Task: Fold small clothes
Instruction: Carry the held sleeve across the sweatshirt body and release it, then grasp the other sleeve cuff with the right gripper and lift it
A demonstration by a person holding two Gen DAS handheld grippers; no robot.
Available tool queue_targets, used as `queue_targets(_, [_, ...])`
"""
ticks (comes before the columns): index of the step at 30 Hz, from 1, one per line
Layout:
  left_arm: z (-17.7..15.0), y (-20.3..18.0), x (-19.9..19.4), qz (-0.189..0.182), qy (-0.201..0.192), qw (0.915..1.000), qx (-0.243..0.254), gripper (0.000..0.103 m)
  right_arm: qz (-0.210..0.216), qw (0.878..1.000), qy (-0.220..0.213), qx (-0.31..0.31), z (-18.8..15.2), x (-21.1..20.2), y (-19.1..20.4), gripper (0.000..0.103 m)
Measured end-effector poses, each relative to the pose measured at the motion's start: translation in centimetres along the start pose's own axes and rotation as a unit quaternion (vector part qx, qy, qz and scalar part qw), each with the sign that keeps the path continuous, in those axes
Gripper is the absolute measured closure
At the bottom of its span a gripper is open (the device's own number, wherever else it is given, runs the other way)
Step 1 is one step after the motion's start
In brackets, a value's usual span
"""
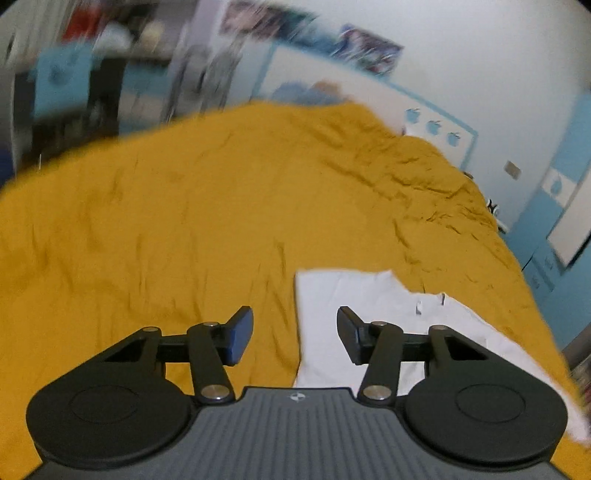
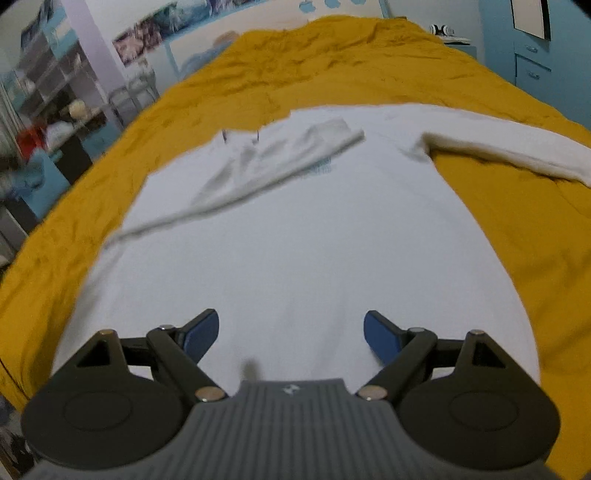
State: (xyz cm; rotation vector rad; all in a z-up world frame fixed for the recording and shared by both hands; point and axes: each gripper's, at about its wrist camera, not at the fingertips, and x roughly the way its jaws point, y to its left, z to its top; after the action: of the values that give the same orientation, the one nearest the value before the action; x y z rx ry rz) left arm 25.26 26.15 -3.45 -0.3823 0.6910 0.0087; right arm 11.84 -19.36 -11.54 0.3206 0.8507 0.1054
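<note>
A mustard-yellow bedspread [image 2: 369,62] covers the bed and fills most of both views, creased and rumpled toward the far end. Pale walls with blue trim and posters [image 2: 155,33] stand behind it, with shelving [image 2: 55,85] to the left in the right wrist view and a blue cabinet [image 2: 532,62] at the far right.

A white long-sleeved top [image 2: 295,240] lies spread flat on the bedspread, body toward the camera in the right wrist view. One sleeve [image 2: 258,162] is folded inward and lies diagonally across the chest, its cuff near the neckline. The other sleeve [image 2: 517,151] stretches out to the right over the yellow cloth, unfolded. A faint blue print shows on the chest just under the folded sleeve; it is too blurred to read.

In the left wrist view, only part of the top [image 1: 354,295] shows, at lower right, with its edge running down past the fingers. The background there is smeared with blur.

The right gripper [image 2: 291,334] hangs over the lower body of the top, its jaws spread wide with nothing between them. Whether it touches the cloth cannot be told.

The left gripper [image 1: 295,334] sits over the left edge of the top, one finger above bare bedspread and the other above white fabric. Its jaws are also wide apart and hold nothing.
</note>
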Motion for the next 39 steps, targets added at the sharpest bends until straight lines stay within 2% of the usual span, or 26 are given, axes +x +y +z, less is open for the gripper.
queue_targets(3, [-1.0, 2.5, 1.6, -0.013, 0.031, 0.9987, -0.038, 0.045, 0.056, 0.998, -0.018, 0.022, 2.3, 1.3, -1.7, 0.021])
queue_targets(6, [-2.1, 3.9, 3.6, -0.025, 0.057, 0.9969, -0.049, 0.044, 0.047, 0.999, -0.014, 0.01, 4.9, 3.6, -2.6, 0.021])
queue_targets(9, [-3.2, 4.5, 6.3, -0.053, 0.085, 0.9937, -0.05, 0.044, 0.043, 0.999, -0.007, -0.005, 7.3, 6.7, -3.7, 0.021])
queue_targets(11, [-4.3, 4.8, 8.0, -0.085, 0.096, 0.9905, -0.05, 0.042, 0.067, 0.998, -0.007, 0.0, 8.6, 8.9, -5.0, 0.022])
queue_targets(13, [-5.3, 5.2, 9.8, -0.098, 0.111, 0.9871, -0.06, 0.042, 0.091, 0.995, -0.01, 0.037, 9.9, 11.3, -6.4, 0.027])
queue_targets(16, [-7.0, 6.0, 11.7, -0.045, 0.132, 0.9886, -0.057, 0.043, 0.099, 0.989, -0.013, 0.109, 11.7, 14.4, -8.4, 0.036])
queue_targets(20, [-8.0, 7.0, 11.2, -0.057, 0.115, 0.9883, -0.083, 0.043, 0.111, 0.968, -0.021, 0.224, 13.6, 17.7, -10.7, 0.037])
queue_targets(23, [-8.1, 7.3, 10.8, -0.057, 0.116, 0.9877, -0.087, 0.043, 0.116, 0.955, -0.022, 0.272, 14.9, 20.0, -11.3, 0.038])
queue_targets(25, [-8.1, 7.3, 10.7, -0.051, 0.117, 0.9882, -0.084, 0.043, 0.104, 0.952, -0.032, 0.287, 15.7, 21.1, -11.2, 0.051])
queue_targets(27, [-8.2, 6.9, 10.1, -0.043, 0.116, 0.9891, -0.08, 0.043, 0.068, 0.951, -0.035, 0.3, 16.6, 22.3, -11.0, 0.072])
queue_targets(29, [-8.0, 6.8, 10.0, -0.036, 0.118, 0.9891, -0.08, 0.043, 0.064, 0.941, -0.039, 0.33, 16.8, 23.2, -11.1, 0.076])
queue_targets(31, [-8.0, 6.6, 9.6, -0.032, 0.118, 0.9898, -0.072, 0.043, 0.067, 0.933, -0.045, 0.35, 16.8, 23.6, -11.3, 0.099])
queue_targets(32, [-7.9, 6.5, 9.6, -0.029, 0.119, 0.9902, -0.068, 0.043, 0.061, 0.931, -0.046, 0.356, 16.7, 23.5, -11.3, 0.102])
queue_targets(36, [-7.5, 6.2, 9.4, -0.016, 0.119, 0.9903, -0.07, 0.043, 0.07, 0.913, -0.079, 0.395, 15.1, 21.7, -11.9, 0.103])
queue_targets(39, [-7.4, 6.1, 9.5, -0.014, 0.118, 0.9898, -0.079, 0.043, 0.066, 0.908, -0.102, 0.401, 14.1, 19.3, -12.4, 0.103])
